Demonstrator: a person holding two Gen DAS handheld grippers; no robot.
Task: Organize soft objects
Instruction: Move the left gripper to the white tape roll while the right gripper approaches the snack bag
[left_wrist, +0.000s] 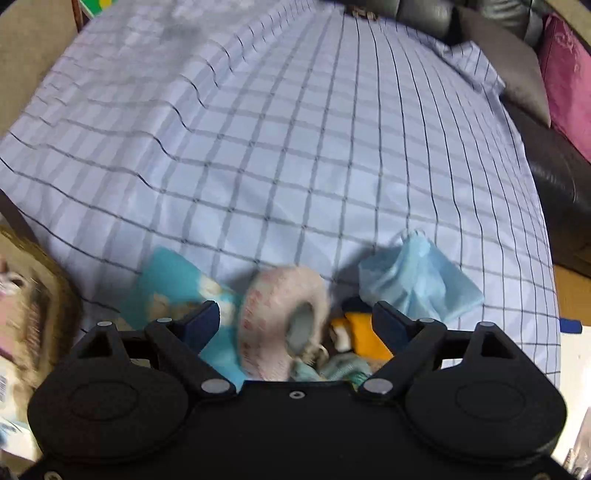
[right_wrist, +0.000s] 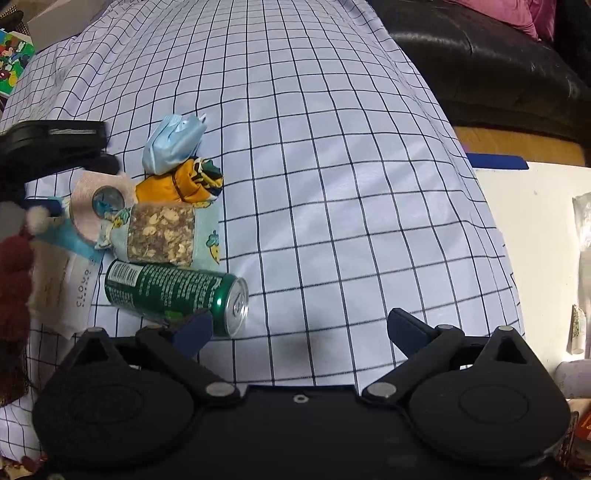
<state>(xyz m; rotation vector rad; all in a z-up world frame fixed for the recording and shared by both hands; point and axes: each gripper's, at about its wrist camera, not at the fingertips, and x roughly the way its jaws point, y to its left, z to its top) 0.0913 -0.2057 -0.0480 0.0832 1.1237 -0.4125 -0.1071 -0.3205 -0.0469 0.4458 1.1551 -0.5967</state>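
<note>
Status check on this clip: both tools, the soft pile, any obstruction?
Left tool open over pale pink roll, not gripping. Right tool open, empty. Crumpled light-blue cloth and orange patterned cloth clustered. Green metal can lies beside them.

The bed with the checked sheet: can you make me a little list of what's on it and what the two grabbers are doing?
surface: checked sheet
soft things: pale blue bundle, orange patterned cloth, pink roll, all bunched together
other things: green can lying on its side; oat snack packet
left gripper: open, the pink roll between its fingers, not squeezed
right gripper: open, nothing between its fingers, the can beside one finger
</note>
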